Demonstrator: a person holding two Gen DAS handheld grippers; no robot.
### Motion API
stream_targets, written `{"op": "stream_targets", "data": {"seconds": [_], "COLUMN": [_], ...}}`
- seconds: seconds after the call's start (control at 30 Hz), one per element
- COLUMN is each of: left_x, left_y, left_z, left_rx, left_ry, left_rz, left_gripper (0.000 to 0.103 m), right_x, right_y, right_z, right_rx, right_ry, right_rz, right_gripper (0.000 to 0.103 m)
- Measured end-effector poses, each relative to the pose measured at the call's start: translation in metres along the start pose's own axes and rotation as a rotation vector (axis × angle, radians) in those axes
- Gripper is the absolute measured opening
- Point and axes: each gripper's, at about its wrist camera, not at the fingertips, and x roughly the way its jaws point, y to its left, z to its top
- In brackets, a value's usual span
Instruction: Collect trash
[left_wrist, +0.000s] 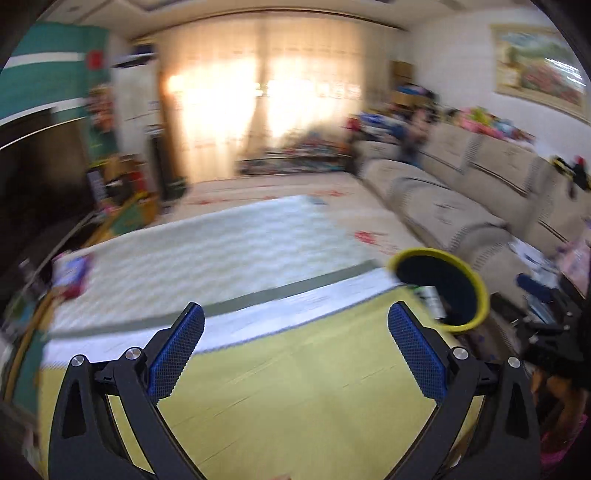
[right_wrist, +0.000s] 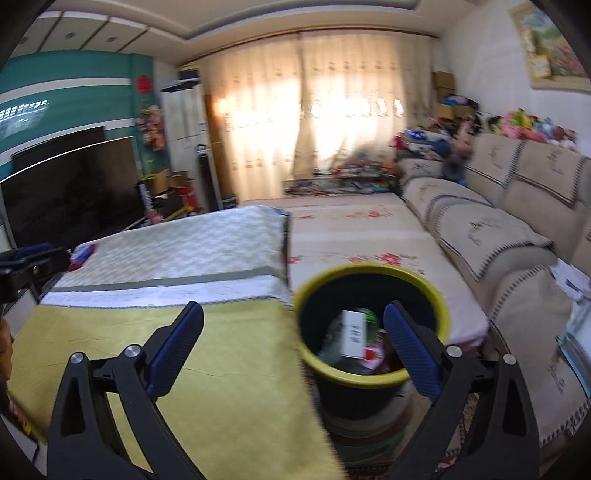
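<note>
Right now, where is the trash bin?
In the right wrist view the trash bin stands low and right of centre, beside the yellow table cover, with the sofa on its other side.

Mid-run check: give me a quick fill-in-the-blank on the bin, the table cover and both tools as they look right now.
1. The rim of the trash bin is coloured ____.
2. Both the left tool and the right tool have jaws that are ____, with nothing between them.
3. The white box lies ____ the bin.
4. The bin stands between the table's yellow cloth and the ____.

Missing words: yellow; open; inside; sofa
</note>
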Motion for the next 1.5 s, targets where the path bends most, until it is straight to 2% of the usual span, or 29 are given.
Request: {"op": "stream_targets", "data": {"seconds": [0.2,0.33,0.5,0.7,1.0,1.5], "left_x": [-0.064,-0.094,-0.115,-0.124,-0.121,-0.118], "left_y": [0.064,0.095,0.114,0.108,0.097,0.098], "left_z": [-0.037,-0.056,-0.064,-0.066,-0.071,-0.070], "left_rx": [-0.092,-0.142,-0.190,-0.207,-0.203,-0.211], "left_ry": [-0.026,-0.035,-0.067,-0.083,-0.061,-0.053], "left_rz": [0.178,0.239,0.255,0.256,0.250,0.249], "left_gripper": [0.098,0.098,0.098,0.098,0.098,0.098], "right_x": [-0.011,-0.027,-0.038,-0.045,-0.042,-0.035], "right_y": [0.034,0.039,0.039,0.035,0.038,0.039], "right_z": [0.021,0.034,0.033,0.026,0.023,0.022], "right_rx": [-0.037,-0.056,-0.068,-0.063,-0.066,-0.066], "right_ry": [-0.011,-0.021,-0.015,-0.004,0.007,0.017], "right_rz": [0.051,0.044,0.028,0.010,0.022,0.028], "right_gripper": [0.096,0.096,0.096,0.096,0.096,0.096]}}
